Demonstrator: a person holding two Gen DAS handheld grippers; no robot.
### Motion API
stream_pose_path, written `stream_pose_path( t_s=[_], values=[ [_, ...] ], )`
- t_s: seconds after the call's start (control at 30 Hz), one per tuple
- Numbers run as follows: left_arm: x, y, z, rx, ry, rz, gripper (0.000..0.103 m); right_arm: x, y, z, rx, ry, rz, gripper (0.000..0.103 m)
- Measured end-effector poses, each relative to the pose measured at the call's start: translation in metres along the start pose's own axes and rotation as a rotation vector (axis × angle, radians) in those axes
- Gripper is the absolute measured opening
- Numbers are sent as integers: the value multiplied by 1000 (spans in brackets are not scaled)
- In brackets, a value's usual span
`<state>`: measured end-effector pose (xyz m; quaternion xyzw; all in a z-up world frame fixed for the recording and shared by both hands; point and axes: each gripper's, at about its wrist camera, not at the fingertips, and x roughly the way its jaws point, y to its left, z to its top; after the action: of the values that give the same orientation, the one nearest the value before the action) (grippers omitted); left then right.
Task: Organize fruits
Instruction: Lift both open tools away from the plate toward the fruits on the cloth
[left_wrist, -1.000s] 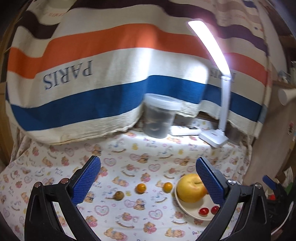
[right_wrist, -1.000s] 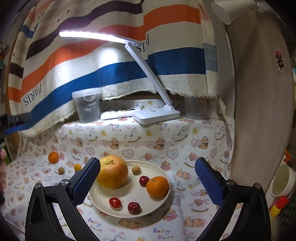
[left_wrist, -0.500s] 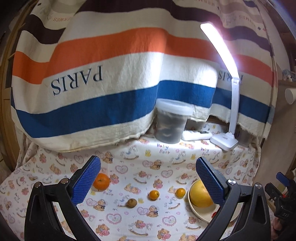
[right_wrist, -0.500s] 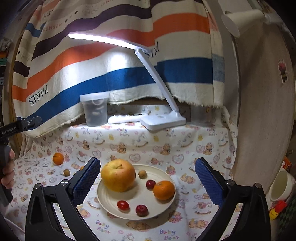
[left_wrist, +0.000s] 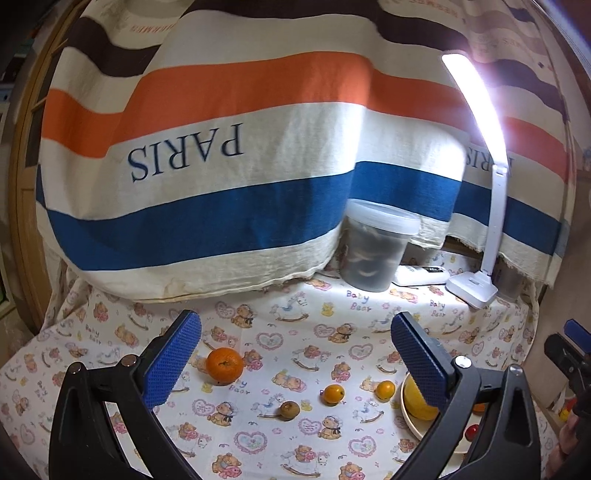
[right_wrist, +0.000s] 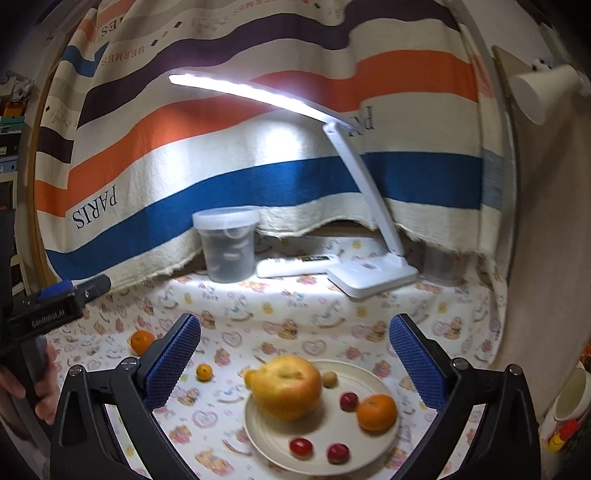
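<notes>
With both claws spread wide and empty, left claw (left_wrist: 295, 354) hangs over loose fruit: orange (left_wrist: 225, 366) on the desk (left_wrist: 332, 317); right claw (right_wrist: 294, 356) over the plate (right_wrist: 325, 439) holding the apple (right_wrist: 286, 386). Lamp (right_wrist: 369, 273) behind.

Cloth, plastic and fruit skin

Ahead of my hand-held gripper, matt printed cloth (left_wrist: 295, 332) covers the counter; beyond it a frosted plastic tub (left_wrist: 376, 251) and coarse woven striped cloth (left_wrist: 221, 184); the plate (right_wrist: 354, 458) looks smooth and glossy.

Lit desk lamp (right_wrist: 369, 206), lidded tub (right_wrist: 227, 247)
</notes>
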<state>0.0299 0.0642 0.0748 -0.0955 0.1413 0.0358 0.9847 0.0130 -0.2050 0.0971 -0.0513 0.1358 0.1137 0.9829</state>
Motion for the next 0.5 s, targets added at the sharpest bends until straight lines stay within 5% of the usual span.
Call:
stream_pose_path(
  t_s=[0.5],
  values=[
    [42,40,-13,-62,119,78,102,111,60,9,146,244,121,103]
  ],
)
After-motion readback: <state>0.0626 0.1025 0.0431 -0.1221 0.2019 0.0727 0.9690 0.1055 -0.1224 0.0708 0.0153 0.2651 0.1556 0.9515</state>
